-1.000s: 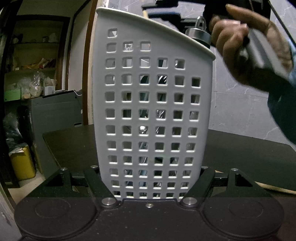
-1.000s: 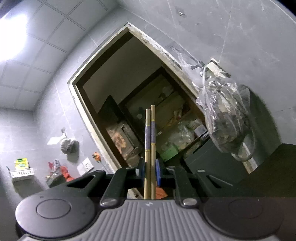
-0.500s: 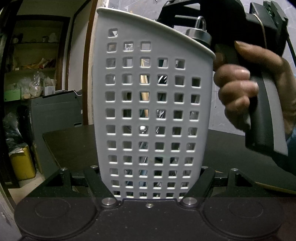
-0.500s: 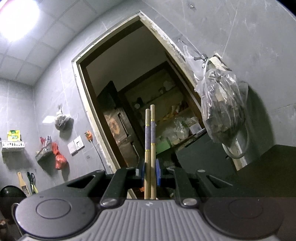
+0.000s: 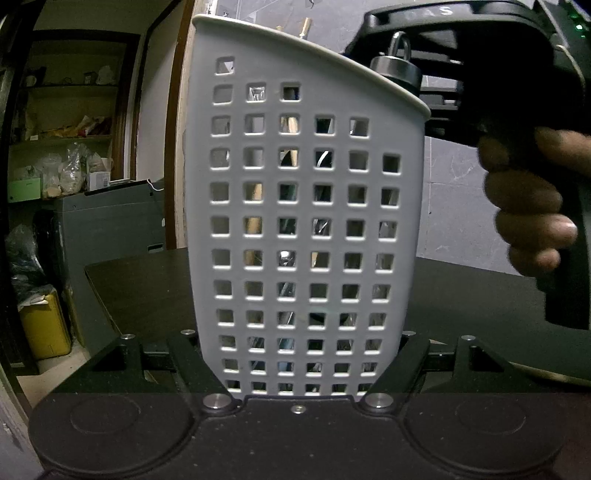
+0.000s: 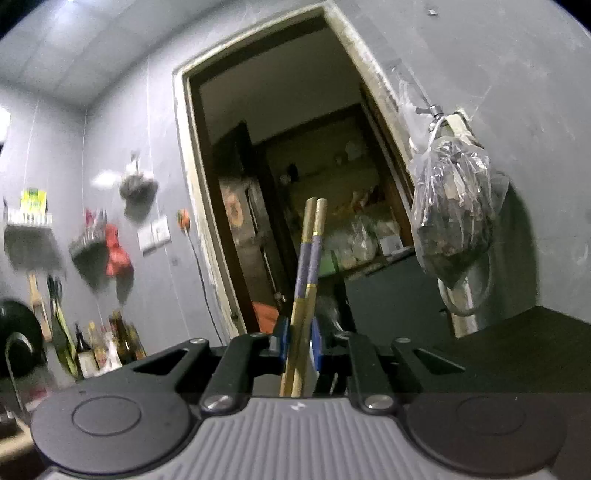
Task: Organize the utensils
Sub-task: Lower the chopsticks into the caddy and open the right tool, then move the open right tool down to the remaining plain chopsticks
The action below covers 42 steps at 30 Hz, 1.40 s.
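My left gripper [image 5: 299, 363] is shut on a white perforated utensil holder [image 5: 306, 221] that stands upright on the dark table [image 5: 140, 291]. Metal utensils show through its holes, and a steel handle with a ring [image 5: 397, 66] sticks above the rim. Chopstick ends [image 5: 304, 27] poke above the rim. My right gripper [image 6: 300, 341] holds a pair of wooden chopsticks [image 6: 308, 258] with purple bands; they lean slightly right between the blue pads and the jaws look slightly parted. In the left wrist view the right gripper's body [image 5: 498, 92] is just behind the holder's upper right.
A doorway [image 6: 295, 184] opens to a storeroom with shelves. A plastic bag [image 6: 454, 214] hangs on the grey wall. A grey cabinet [image 5: 107, 225] and a yellow container [image 5: 44, 325] stand left of the table. Bottles [image 6: 103, 350] and hanging items are at the far left.
The right gripper has come down behind the holder, lowering the chopsticks into it. The chopsticks now lean in the jaws, which look loosened. The left gripper and holder have not moved.
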Available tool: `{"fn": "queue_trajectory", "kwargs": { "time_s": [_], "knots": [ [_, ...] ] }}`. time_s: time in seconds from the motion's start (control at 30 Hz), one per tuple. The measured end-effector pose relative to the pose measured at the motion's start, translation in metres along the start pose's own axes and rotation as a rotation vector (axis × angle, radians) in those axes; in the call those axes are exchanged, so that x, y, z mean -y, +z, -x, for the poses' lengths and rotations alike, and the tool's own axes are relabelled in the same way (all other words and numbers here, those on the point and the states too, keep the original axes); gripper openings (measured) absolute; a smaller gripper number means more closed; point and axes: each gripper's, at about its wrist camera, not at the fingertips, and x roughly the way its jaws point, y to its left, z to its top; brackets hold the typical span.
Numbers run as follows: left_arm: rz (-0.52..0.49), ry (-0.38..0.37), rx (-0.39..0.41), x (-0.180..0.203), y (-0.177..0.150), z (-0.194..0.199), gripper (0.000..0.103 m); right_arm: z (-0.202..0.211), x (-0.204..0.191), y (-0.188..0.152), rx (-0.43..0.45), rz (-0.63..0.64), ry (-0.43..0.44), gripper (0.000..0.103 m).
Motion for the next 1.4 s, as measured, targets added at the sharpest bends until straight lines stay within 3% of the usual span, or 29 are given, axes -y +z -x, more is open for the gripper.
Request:
{"fn": "queue_trajectory", "kwargs": {
  "time_s": [0.17,0.33,0.63,0.77,0.87,0.97,1.13,1.4],
  "knots": [
    [-0.002,0.001,-0.003,0.001,0.001,0.0,0.075,0.007,-0.019,-0.001,-0.078,0.128,-0.025,0.021],
    [-0.003,0.002,-0.005,0.001,0.001,-0.001,0.075,0.023,-0.033,0.002,-0.122,0.167,-0.009,0.061],
    [0.004,-0.004,-0.008,0.0,0.001,-0.001,0.075,0.072,-0.036,0.003,-0.019,0.085,-0.076,0.1],
    [0.007,-0.003,-0.009,0.0,0.001,-0.003,0.075,0.097,-0.029,-0.002,-0.016,0.036,-0.2,0.103],
    [0.007,0.002,-0.009,0.001,0.001,-0.004,0.075,0.11,-0.024,-0.011,-0.07,0.011,-0.306,0.103],
    [0.007,0.006,-0.008,0.001,0.001,-0.004,0.075,0.115,-0.019,-0.024,-0.183,0.015,-0.387,0.103],
    [0.009,0.019,-0.007,0.003,0.0,-0.004,0.075,0.104,-0.015,-0.047,-0.433,0.031,-0.437,0.103],
    [0.011,0.017,-0.005,0.007,-0.001,-0.002,0.075,0.078,-0.015,-0.071,-0.654,0.124,-0.48,0.099]
  ]
}}
